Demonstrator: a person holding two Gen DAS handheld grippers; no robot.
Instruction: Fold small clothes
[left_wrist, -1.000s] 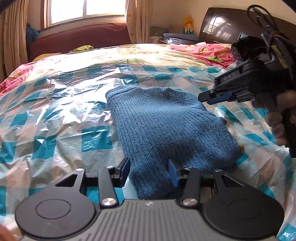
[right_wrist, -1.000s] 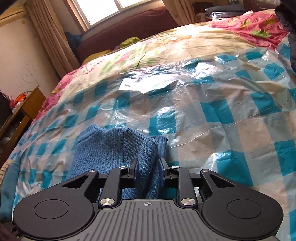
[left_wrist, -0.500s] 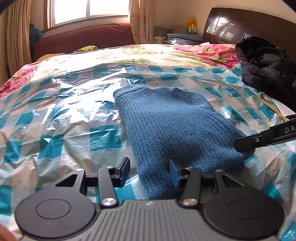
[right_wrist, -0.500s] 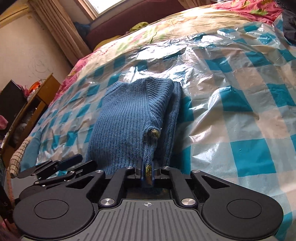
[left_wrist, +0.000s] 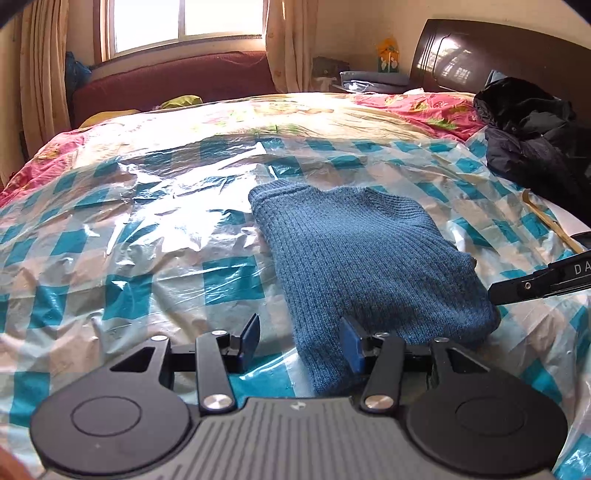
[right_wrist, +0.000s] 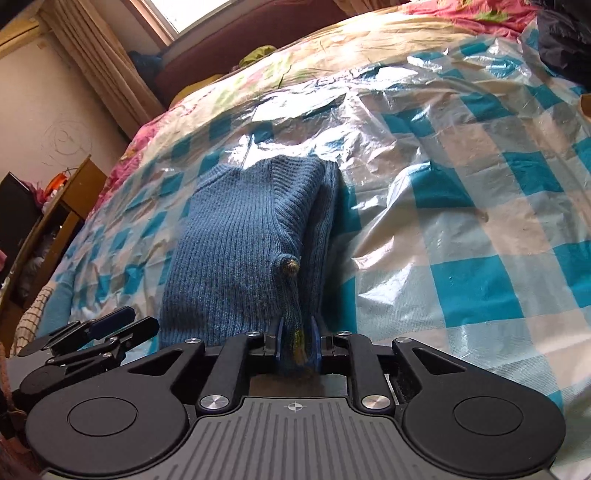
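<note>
A small blue knitted sweater (left_wrist: 362, 254) lies folded on the plastic-covered bed and also shows in the right wrist view (right_wrist: 236, 251). My left gripper (left_wrist: 301, 343) is open, low over the sweater's near corner, with the corner between its blue pads. My right gripper (right_wrist: 295, 341) is shut on the sweater's near edge, where a yellow-green trim shows between the pads. The right gripper's tip shows at the sweater's right side in the left wrist view (left_wrist: 517, 286). The left gripper shows at the lower left of the right wrist view (right_wrist: 110, 325).
A blue-checked plastic sheet (left_wrist: 147, 229) covers the bed over a floral quilt (left_wrist: 332, 114). A black jacket (left_wrist: 535, 147) lies at the right by the dark headboard (left_wrist: 480, 55). A wooden cabinet (right_wrist: 48, 229) stands beside the bed. A red sofa (left_wrist: 177, 81) is under the window.
The right gripper came down from above the sweater to its right edge and closed on the edge. The left gripper stayed open at the near corner.
</note>
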